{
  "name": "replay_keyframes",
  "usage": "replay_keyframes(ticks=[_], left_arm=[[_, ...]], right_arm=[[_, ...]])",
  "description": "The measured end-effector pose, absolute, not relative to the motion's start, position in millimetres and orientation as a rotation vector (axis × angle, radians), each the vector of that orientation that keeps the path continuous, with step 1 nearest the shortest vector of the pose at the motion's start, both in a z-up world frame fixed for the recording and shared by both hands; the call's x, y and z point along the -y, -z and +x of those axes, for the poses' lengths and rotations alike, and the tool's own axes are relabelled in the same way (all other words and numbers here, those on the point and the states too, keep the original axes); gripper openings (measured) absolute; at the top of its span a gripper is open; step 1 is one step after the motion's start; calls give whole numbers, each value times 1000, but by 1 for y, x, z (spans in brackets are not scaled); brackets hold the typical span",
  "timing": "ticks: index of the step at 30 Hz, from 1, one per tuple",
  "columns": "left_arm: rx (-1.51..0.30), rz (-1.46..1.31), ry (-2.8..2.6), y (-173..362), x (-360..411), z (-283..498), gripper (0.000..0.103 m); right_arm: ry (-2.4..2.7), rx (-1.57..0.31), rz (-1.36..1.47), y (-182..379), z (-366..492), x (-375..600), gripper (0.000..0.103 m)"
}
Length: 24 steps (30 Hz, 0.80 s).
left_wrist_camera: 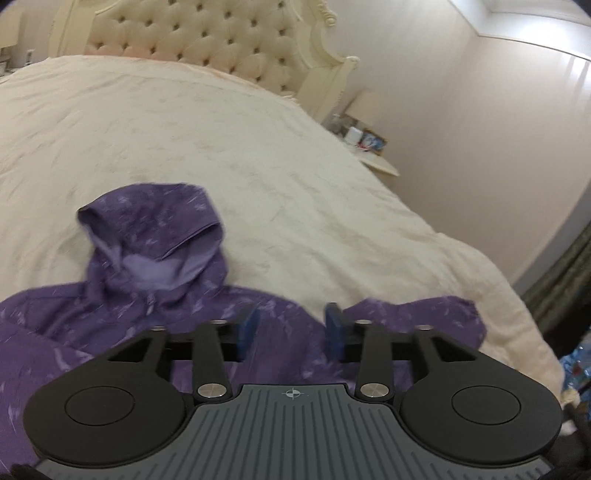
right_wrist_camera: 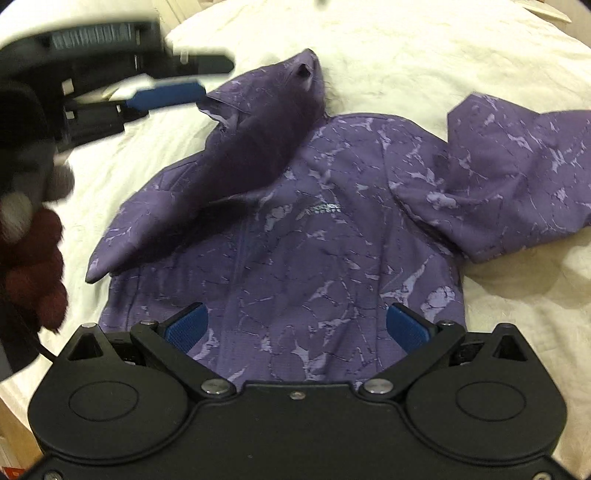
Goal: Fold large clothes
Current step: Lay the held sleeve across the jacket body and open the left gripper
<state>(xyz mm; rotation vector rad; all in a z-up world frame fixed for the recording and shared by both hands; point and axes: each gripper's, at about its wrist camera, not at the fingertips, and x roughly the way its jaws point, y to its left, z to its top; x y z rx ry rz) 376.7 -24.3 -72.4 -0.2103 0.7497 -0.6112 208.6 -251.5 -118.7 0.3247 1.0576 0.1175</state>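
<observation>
A purple marbled hooded jacket (right_wrist_camera: 295, 229) lies front up on the cream bedspread (right_wrist_camera: 424, 48). One sleeve (right_wrist_camera: 229, 166) lies folded across the chest, the other sleeve (right_wrist_camera: 517, 177) bunches at the right. My right gripper (right_wrist_camera: 297, 328) is open and empty above the jacket's lower body. My left gripper (left_wrist_camera: 291, 328) is open and empty, above the jacket (left_wrist_camera: 122, 295) near the hood (left_wrist_camera: 155, 229). It also shows in the right wrist view (right_wrist_camera: 177, 79), blurred, beside the sleeve cuff and not touching it.
The bed's tufted cream headboard (left_wrist_camera: 207, 33) stands at the far end. A nightstand (left_wrist_camera: 373, 147) with a lamp and small items stands beside it by the wall. The person's hand in a dark red fuzzy cuff (right_wrist_camera: 33, 266) is at the left.
</observation>
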Motion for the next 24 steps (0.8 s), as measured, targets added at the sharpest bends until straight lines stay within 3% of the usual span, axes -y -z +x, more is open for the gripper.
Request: replay_keyframes(ticks=[2,8,18,21,24], left_arm=[[-740,-207,631,68,32,377,60],[-710,-154,660,65,38,362,66],[-926,-91,344,139,-69,343,66],[-966,-106,243,151,-103,331,66],[-990,-106,173,155,-128,321,66]], right_arm=[[-108,-1065,323,122,209,253,102],[-85,-1068,332,127,218,254,102],[-77,-1050,327,147,254,259,102],[-76,-1046,341,155,268,264,90],[-66,-1049,374,164,281,270,88]])
